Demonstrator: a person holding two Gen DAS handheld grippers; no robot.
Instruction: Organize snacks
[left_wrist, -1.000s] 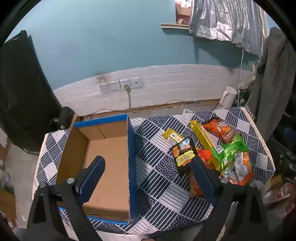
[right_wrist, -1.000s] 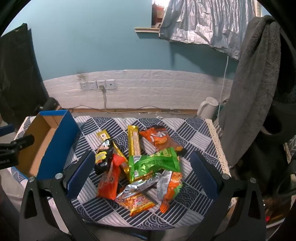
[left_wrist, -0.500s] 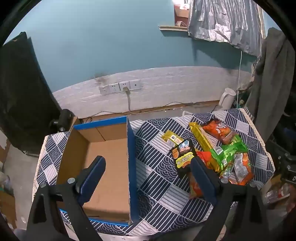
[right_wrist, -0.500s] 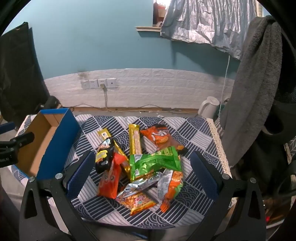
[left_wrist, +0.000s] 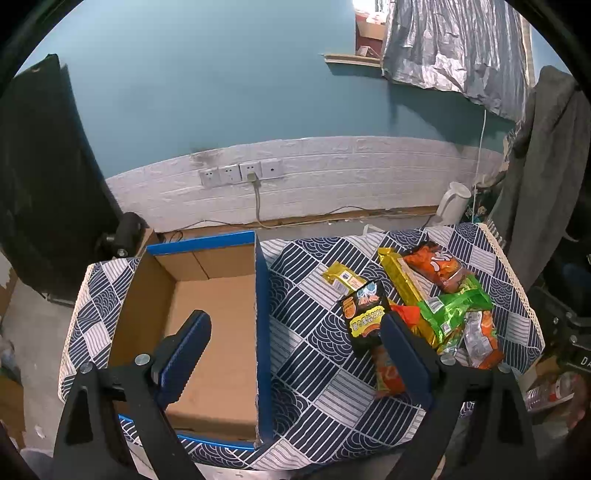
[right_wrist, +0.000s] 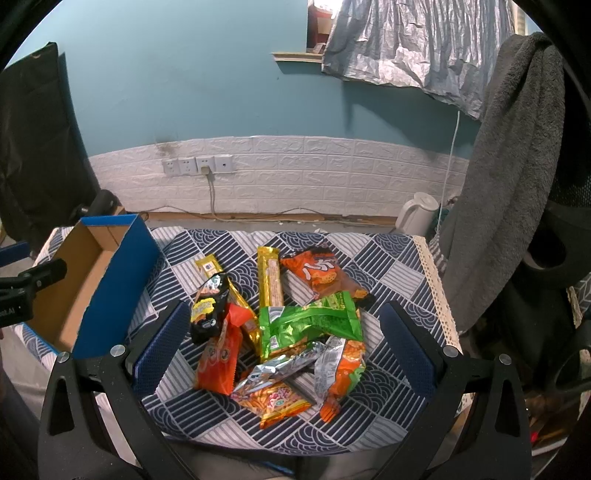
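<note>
The snack pile (right_wrist: 280, 328) lies on the patterned tablecloth (right_wrist: 391, 266) to the right of the blue-edged cardboard box (left_wrist: 207, 317); that box holds nothing yet. Nearest the box sits a black packet (right_wrist: 207, 309), leaning on an orange packet (right_wrist: 221, 360). Farther from the box lie a long gold bar (right_wrist: 270, 275), a green bag (right_wrist: 308, 325), an orange chip bag (right_wrist: 319, 275), and a silver-and-orange packet (right_wrist: 271, 391) at the near edge. A small yellow packet (left_wrist: 341, 277) rests between the box and the gold bar.

Over the last second almost nothing shifts: no packet has moved, and both cameras have only drifted slightly. The right gripper (right_wrist: 282, 349) still hovers above the pile, fingers spread wide and empty. The left gripper (left_wrist: 295, 350) stays straddling the box's right wall, likewise spread and empty. I judge the sorting has not begun; the first grasp is still ahead, and the black packet beside the box looks the easiest pick.
</note>
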